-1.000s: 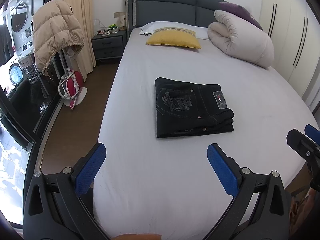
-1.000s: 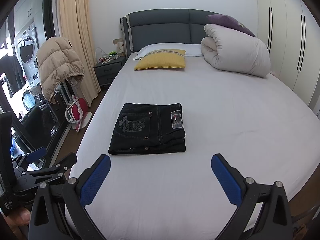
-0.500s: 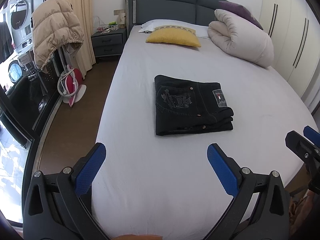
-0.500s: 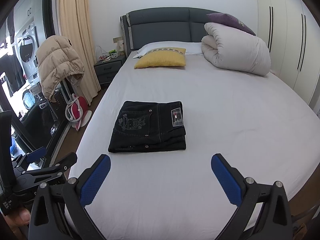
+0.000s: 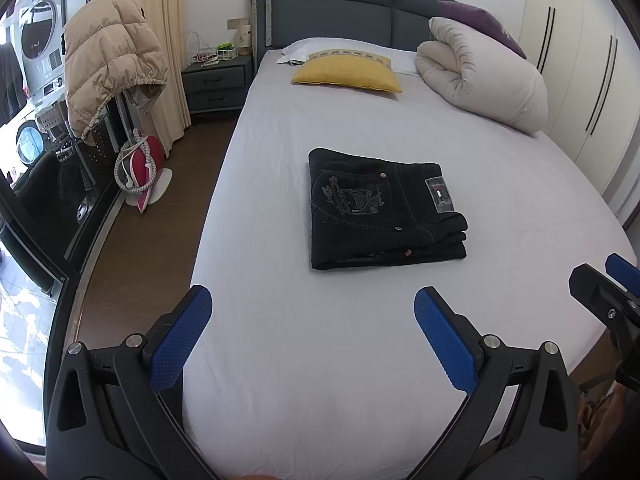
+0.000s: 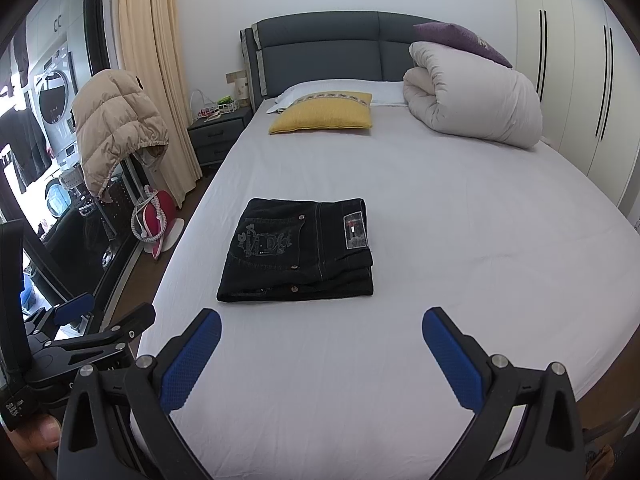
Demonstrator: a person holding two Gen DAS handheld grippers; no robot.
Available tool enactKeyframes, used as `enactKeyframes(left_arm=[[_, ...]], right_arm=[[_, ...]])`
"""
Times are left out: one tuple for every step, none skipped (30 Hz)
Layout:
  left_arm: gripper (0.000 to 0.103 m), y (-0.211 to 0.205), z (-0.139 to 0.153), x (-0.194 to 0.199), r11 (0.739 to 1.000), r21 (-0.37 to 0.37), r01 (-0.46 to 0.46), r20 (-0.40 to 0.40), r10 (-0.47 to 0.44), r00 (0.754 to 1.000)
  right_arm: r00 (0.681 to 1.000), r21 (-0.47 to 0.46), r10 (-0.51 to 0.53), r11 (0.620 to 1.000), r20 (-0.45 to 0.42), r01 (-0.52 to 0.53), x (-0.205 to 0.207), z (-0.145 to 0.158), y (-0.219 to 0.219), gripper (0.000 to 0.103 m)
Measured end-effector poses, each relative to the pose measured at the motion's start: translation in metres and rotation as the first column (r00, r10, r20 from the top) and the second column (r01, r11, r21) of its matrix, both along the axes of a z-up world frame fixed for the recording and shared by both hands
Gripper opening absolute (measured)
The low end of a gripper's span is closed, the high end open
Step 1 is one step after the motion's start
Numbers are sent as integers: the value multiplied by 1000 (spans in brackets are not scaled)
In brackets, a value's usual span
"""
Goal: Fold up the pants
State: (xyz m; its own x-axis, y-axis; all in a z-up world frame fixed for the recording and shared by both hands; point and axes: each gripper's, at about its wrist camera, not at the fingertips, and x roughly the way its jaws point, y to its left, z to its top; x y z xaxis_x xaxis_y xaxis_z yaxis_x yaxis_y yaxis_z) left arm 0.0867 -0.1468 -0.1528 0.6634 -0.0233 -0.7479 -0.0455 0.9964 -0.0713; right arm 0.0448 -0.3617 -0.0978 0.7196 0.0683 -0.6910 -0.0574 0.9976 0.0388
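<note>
The black jeans (image 5: 380, 212) lie folded into a compact rectangle on the white bed sheet (image 5: 320, 360), back pocket and label facing up. They also show in the right wrist view (image 6: 300, 252). My left gripper (image 5: 312, 312) is open and empty, held over the foot of the bed, well short of the jeans. My right gripper (image 6: 320, 336) is open and empty, also short of the jeans. The right gripper's fingers (image 5: 600, 292) show at the right edge of the left wrist view; the left gripper's fingers (image 6: 100, 320) show at the left of the right wrist view.
A yellow pillow (image 5: 346, 74) and a rolled white duvet (image 5: 484, 80) lie at the head of the bed. A nightstand (image 5: 216, 80), a beige jacket on a stand (image 5: 108, 56) and a red iron (image 5: 140, 164) stand left of the bed. Wardrobes (image 6: 580, 80) line the right wall.
Both grippers have drawn back slightly from the jeans and stayed open. The folded jeans have not moved.
</note>
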Motion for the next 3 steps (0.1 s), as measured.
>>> enactKeyframes(left_arm=[[103, 1, 0, 0, 1000, -3, -2, -2, 2, 1000], [103, 1, -1, 0, 1000, -2, -3, -1, 2, 1000], [103, 1, -1, 0, 1000, 0, -2, 1, 2, 1000]], right_arm=[[1000, 0, 0, 1000, -1, 0, -1, -1, 0, 103], [1000, 1, 0, 1000, -1, 0, -2, -1, 0, 103], [1000, 1, 0, 1000, 0, 0, -1, 0, 0, 103]])
